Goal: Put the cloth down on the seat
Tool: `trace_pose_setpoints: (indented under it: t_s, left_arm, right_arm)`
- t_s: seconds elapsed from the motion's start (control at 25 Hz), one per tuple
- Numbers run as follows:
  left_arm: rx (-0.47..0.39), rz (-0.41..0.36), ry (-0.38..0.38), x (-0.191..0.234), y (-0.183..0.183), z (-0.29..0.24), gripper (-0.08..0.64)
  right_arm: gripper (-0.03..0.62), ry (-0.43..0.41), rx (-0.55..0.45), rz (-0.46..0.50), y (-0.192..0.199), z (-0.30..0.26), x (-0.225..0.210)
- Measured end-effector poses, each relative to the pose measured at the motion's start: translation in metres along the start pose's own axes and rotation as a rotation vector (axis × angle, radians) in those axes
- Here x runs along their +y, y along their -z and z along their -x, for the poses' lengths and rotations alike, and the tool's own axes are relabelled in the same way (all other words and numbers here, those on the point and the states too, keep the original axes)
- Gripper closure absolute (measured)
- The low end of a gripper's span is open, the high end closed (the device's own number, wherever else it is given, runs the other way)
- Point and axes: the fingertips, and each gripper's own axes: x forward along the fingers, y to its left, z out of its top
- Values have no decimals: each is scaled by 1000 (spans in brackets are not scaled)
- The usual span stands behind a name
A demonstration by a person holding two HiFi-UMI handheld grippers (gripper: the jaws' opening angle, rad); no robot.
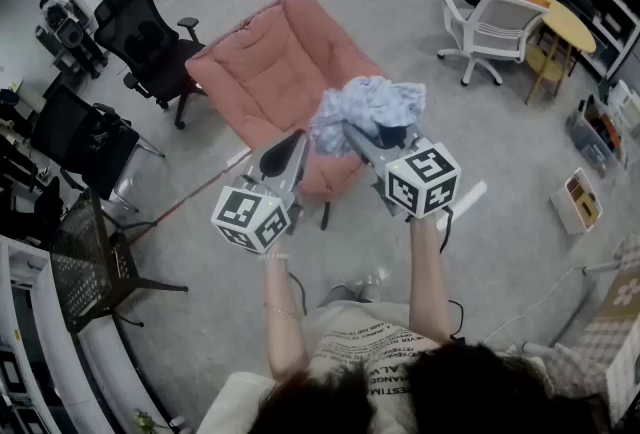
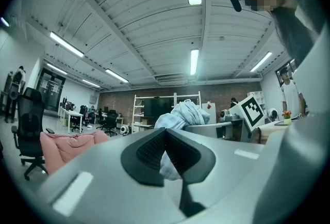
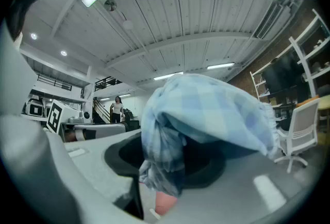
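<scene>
Your right claw (image 1: pixel 352 132) is clenched on a crumpled, pale-blue checked cloth (image 1: pixel 370 107) above the padded pink seat (image 1: pixel 270 72). Your left claw (image 2: pixel 165 135) is clenched, ribbed pads meeting.

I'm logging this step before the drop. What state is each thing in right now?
cloth: bunched up, held in the air by the seat's near end, not yet down.
seat: on the floor, back reclined, visible part bare.
right gripper: level, shut on the cloth.
left gripper: level, jaw tips together with a bit of cloth between them.
white chair: upright, unoccupied.
</scene>
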Motion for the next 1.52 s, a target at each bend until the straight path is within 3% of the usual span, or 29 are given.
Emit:
trace_pose_setpoints:
  t_s: [0.64,1.0,1.52]
  left_arm:
    - [21,16,-13,-6,7,0,561]
    - [38,48,-24,30,23,-16,561]
    - [72,90,39,91,49,-87,561]
  right_arm:
    - [408,30,39,-36,7,9,-13]
    - [408,37,84,-66,26,-21,-30]
    - [408,90,136,-113,48,-85,-93]
